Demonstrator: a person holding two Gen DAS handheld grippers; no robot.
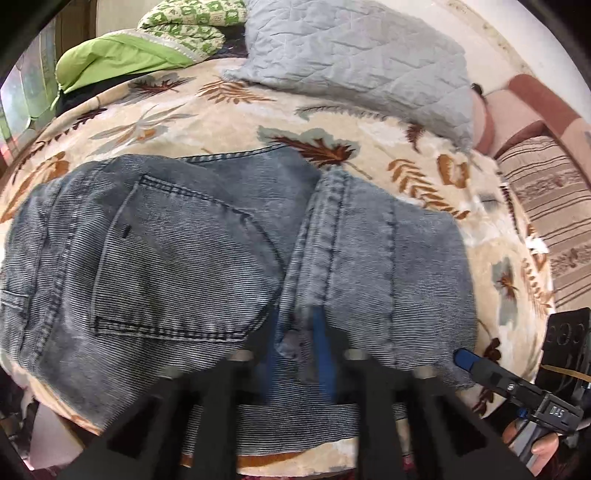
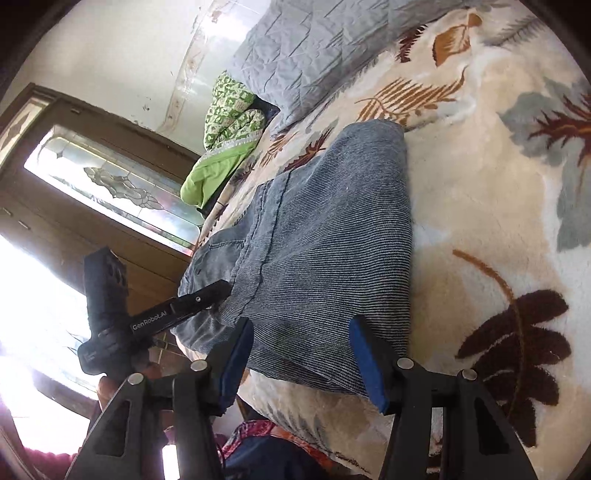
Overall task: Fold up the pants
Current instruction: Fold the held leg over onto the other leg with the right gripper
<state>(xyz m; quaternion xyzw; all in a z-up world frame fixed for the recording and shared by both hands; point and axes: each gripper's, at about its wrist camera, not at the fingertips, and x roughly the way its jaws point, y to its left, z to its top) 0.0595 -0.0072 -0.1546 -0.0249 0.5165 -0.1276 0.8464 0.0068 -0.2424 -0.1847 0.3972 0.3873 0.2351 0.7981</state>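
Left wrist view looks down on the faded blue-grey denim pants (image 1: pixel 207 258), folded into a thick bundle on a cream plush blanket printed with brown and grey leaves (image 1: pixel 229 118). A back pocket with dark stitching faces up on the left part of the bundle, and a thick seam runs up the middle. The left gripper (image 1: pixel 295 350) has its blue-padded fingers (image 1: pixel 321 354) drawn narrow around a ridge of denim at the near edge, pinching the pants. At the right near corner of the bundle the right gripper (image 1: pixel 466 359) shows as a blue tip touching the denim edge, with a hand behind it.

Right wrist view shows the right gripper (image 2: pixel 303 354) spread wide, its blue pads (image 2: pixel 369 365) on either side of the near end of the pants (image 2: pixel 332 236), gripping nothing. The left gripper (image 2: pixel 221 290) meets the left side of the bundle.

A pale grey quilted pillow (image 1: pixel 354 55) lies at the far side of the blanket, with a green-and-white patterned quilt (image 1: pixel 184 22) to its left. A wooden door with leaded glass (image 2: pixel 110 184) stands at the left of the right wrist view.
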